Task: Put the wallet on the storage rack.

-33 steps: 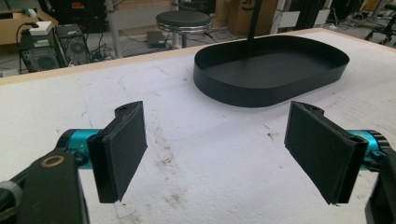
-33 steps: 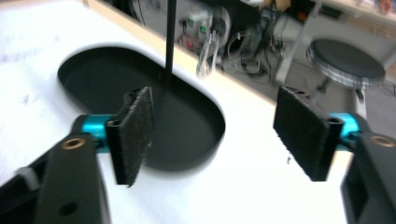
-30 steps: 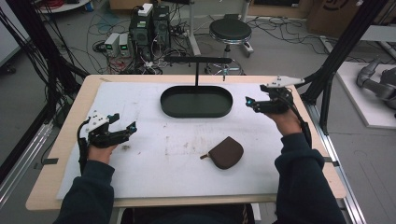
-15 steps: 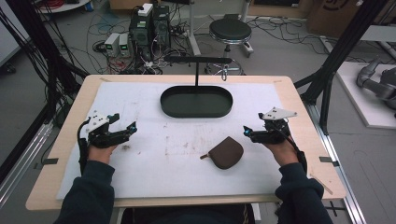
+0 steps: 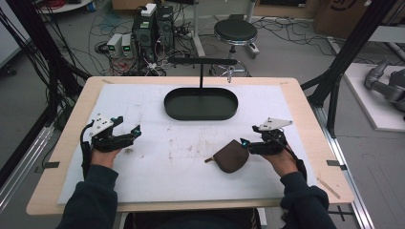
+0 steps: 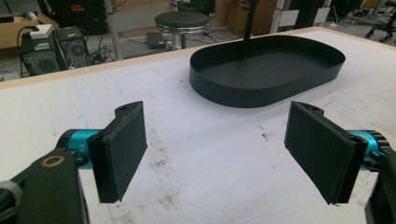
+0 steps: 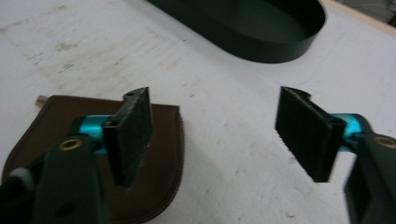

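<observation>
On the white table [image 5: 157,176], the left claw [image 5: 135,132] rests wide open and empty, the black oval tray [image 5: 201,103] ahead of it. The right claw [image 5: 244,142], also wide open and empty, sits just beside a flat brown pouch [image 5: 230,156]. Closing now might only nudge the pouch aside.

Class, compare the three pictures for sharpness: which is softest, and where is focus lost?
Right gripper view is softest: the brown pouch and black tray look smeared. Left gripper view is sharper, with the tray crisp. High view is evenly lit, with slightly soft detail across the white mat.
</observation>
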`<state>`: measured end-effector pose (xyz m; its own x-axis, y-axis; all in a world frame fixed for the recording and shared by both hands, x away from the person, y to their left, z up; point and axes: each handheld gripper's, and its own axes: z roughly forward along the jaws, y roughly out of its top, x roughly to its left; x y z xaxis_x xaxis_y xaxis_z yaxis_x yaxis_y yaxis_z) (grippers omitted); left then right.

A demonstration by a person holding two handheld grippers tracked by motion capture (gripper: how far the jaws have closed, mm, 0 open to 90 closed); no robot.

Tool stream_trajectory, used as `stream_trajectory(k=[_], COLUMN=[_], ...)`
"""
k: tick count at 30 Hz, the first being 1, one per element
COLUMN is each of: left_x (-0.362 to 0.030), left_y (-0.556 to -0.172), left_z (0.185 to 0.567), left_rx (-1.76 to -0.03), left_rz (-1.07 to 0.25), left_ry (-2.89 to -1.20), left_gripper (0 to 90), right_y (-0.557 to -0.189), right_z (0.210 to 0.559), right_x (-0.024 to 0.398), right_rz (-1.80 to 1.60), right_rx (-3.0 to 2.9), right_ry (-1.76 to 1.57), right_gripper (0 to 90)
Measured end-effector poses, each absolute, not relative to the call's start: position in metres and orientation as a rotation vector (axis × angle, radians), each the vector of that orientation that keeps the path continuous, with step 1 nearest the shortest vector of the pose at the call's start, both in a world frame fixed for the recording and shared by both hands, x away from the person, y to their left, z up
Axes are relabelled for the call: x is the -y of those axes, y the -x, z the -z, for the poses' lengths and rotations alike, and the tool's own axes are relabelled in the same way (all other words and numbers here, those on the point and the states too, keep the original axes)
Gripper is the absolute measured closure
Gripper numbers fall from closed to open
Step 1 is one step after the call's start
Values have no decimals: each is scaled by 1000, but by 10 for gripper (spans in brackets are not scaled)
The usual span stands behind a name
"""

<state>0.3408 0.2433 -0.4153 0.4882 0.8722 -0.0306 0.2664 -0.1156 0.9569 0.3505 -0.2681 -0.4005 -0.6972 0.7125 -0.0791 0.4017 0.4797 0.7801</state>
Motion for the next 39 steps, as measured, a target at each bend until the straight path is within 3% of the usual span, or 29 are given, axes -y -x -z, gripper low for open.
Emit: stream_trajectory(k=[14,21,23,25,30,39], left_x=[-240,-239,-239,-238,-239,-238], left_y=[-342,-343,-343,-343,-343,-343], left_z=[417,418,418,418,417,418], left_rx=[-989,-985,-988,-986,-985,-983], left_rz=[-687,-687,-686,-686,-685,-688], left_ry=[-1662,-1668,-1667,-1669,-1668,-1670], left_gripper=[208,210,210,210,211,211], right_y=[-367,-378,-380,-384,-390,-411], right_z=[424,430,432,434,430,416], right_x=[264,270,271,273,270,238], right_rz=[-1134,-1229,-1234,-1268,-1262,-978], right_rx=[-2625,-2681,-2678,-2706,-2723,-2668], right_ry=[-976,-1038,-1039,-1048,-995,-588], right_gripper=[623,619,550,627,718,717])
